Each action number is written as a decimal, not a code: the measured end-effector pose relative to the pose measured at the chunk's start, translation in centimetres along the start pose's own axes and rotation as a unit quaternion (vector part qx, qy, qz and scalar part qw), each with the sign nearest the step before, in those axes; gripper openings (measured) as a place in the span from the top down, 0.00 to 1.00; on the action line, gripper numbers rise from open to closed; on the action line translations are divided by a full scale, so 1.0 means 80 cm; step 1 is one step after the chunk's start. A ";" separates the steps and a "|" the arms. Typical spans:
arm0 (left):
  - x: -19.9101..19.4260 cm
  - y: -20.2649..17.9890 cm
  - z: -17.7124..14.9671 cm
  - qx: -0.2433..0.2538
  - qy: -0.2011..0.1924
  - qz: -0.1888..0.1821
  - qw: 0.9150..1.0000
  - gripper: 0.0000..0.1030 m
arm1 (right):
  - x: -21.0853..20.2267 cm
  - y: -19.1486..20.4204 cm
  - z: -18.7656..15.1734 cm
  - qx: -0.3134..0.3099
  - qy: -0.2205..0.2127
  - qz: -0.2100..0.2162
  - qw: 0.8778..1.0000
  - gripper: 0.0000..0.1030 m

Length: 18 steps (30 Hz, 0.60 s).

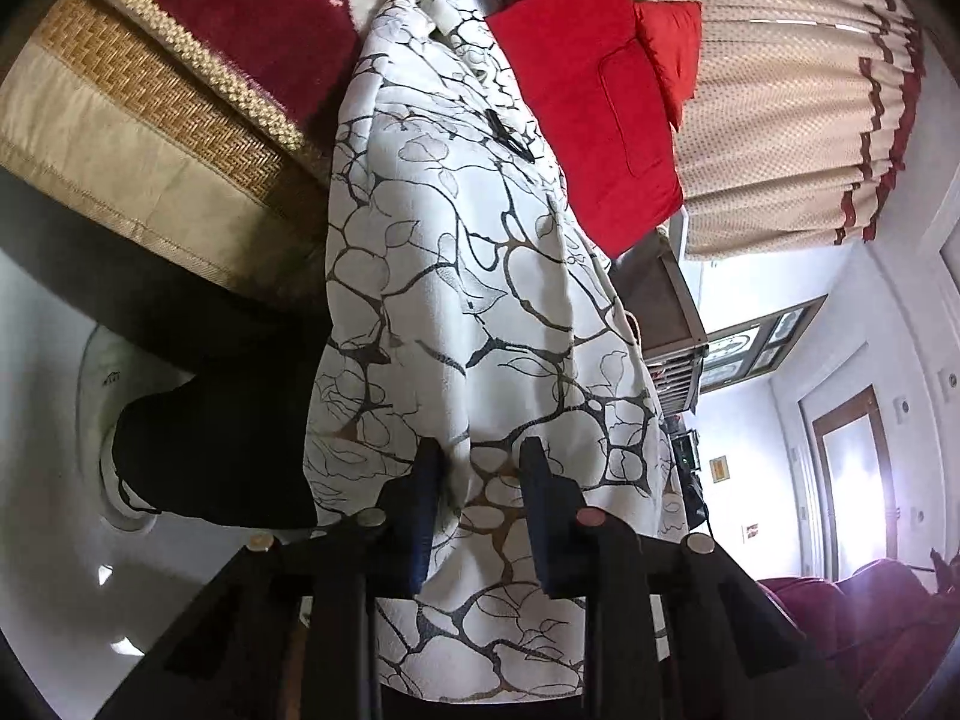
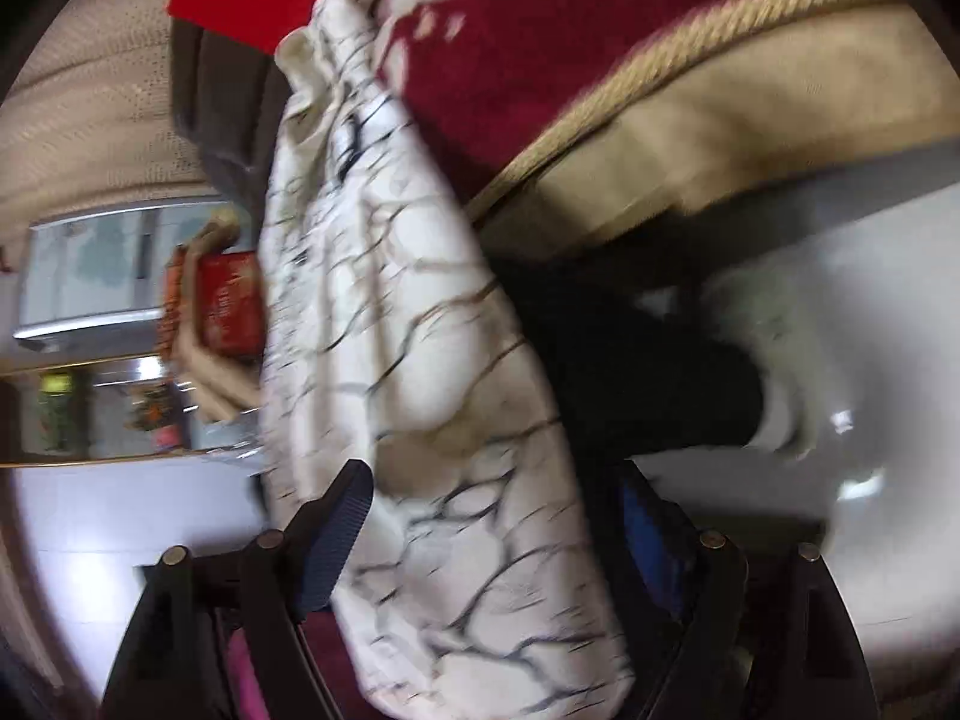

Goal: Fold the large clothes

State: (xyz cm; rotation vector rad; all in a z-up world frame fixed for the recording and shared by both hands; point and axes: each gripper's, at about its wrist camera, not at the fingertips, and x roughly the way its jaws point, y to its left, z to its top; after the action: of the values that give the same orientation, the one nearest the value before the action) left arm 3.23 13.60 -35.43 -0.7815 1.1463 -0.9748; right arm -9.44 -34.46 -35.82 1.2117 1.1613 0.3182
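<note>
A white garment [image 1: 468,276] printed with dark leaf outlines hangs from the bed edge down towards the camera. My left gripper [image 1: 480,456] is shut on a bunch of this cloth, which fills the narrow gap between its two dark fingers. In the blurred right wrist view the same garment [image 2: 420,330] runs down between the wide-set fingers of my right gripper [image 2: 492,480]. That gripper is open. Its left pad [image 2: 342,522] stands beside the cloth, and the cloth partly hides the blue right pad [image 2: 651,540].
The bed carries a dark red cover [image 1: 240,18] with a beige woven border [image 1: 138,120]. A red cushion [image 1: 588,120] and a cream curtain [image 1: 780,90] lie behind. A person's black trouser leg [image 1: 210,438] and white shoe [image 1: 114,462] stand on the white floor [image 2: 840,360].
</note>
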 end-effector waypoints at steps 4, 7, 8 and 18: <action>-0.014 0.028 -0.011 -0.026 0.000 -0.018 0.999 0.38 | -0.001 0.025 -0.014 -0.045 0.000 0.017 0.999 0.25; -0.012 0.018 -0.013 -0.003 -0.003 -0.009 1.000 0.46 | -0.007 0.044 -0.022 -0.076 -0.012 -0.008 0.997 0.48; -0.011 0.013 -0.014 0.002 -0.004 -0.012 1.000 0.60 | -0.011 0.047 -0.023 -0.081 -0.017 -0.003 0.997 0.66; -0.023 -0.021 -0.006 0.036 -0.029 0.002 0.999 0.93 | -0.010 0.081 -0.033 -0.122 -0.038 -0.008 0.992 0.75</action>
State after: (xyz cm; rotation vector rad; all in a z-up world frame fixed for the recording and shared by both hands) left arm 2.16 14.59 -33.36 -0.7455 1.0571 -0.9780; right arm -9.61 -31.01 -29.68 0.9912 1.0331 0.3865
